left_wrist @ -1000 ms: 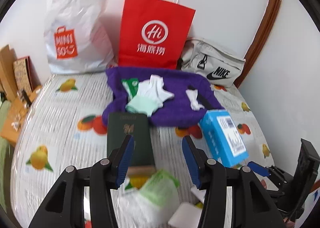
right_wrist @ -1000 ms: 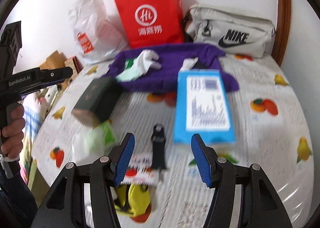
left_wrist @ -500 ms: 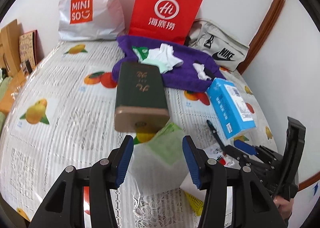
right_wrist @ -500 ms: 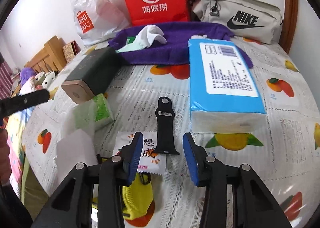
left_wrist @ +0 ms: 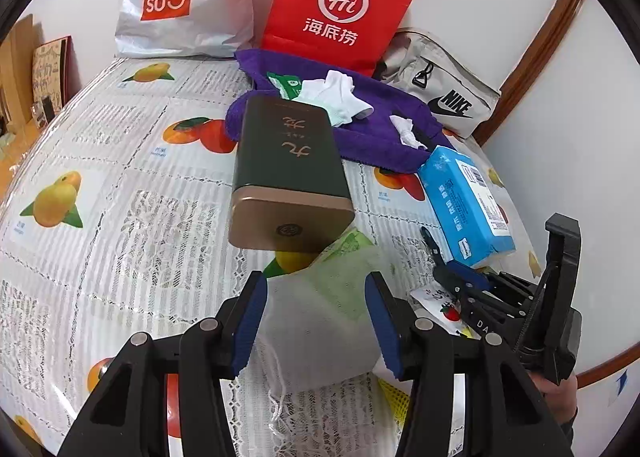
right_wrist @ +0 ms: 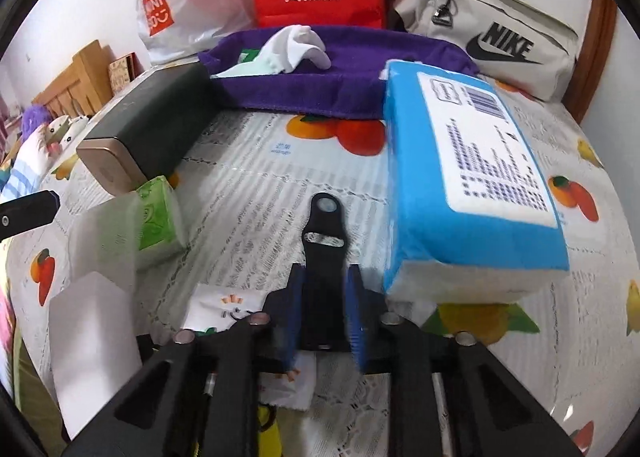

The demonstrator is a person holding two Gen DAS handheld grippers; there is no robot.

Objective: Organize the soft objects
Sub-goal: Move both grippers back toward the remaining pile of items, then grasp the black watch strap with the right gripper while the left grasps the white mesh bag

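A small tissue packet (left_wrist: 320, 297) in a green-and-white wrapper lies on the fruit-print bed cover (left_wrist: 120, 177). My left gripper (left_wrist: 316, 321) is open and straddles it, one blue pad close on each side. A black watch strap (right_wrist: 326, 225) lies lengthwise in front of my right gripper (right_wrist: 326, 301). Its jaws are closing, and the strap's near end fills the gap between the pads. The right gripper (left_wrist: 460, 285) also shows low at the right of the left wrist view. Further back, white socks (left_wrist: 336, 97) rest on a purple towel (left_wrist: 372, 137).
A dark green box (left_wrist: 288, 161) with a gold end lies just beyond the packet. A blue tissue pack (right_wrist: 472, 177) sits right of the strap, and a snack sachet (right_wrist: 224, 309) is near the right gripper. A red paper bag (left_wrist: 340, 5), white plastic bag (left_wrist: 180, 1) and grey waist bag (left_wrist: 440, 93) line the wall.
Both grippers have come down toward the bed. The left now straddles the tissue packet. The right jaws have narrowed from wide open onto the strap's near end.
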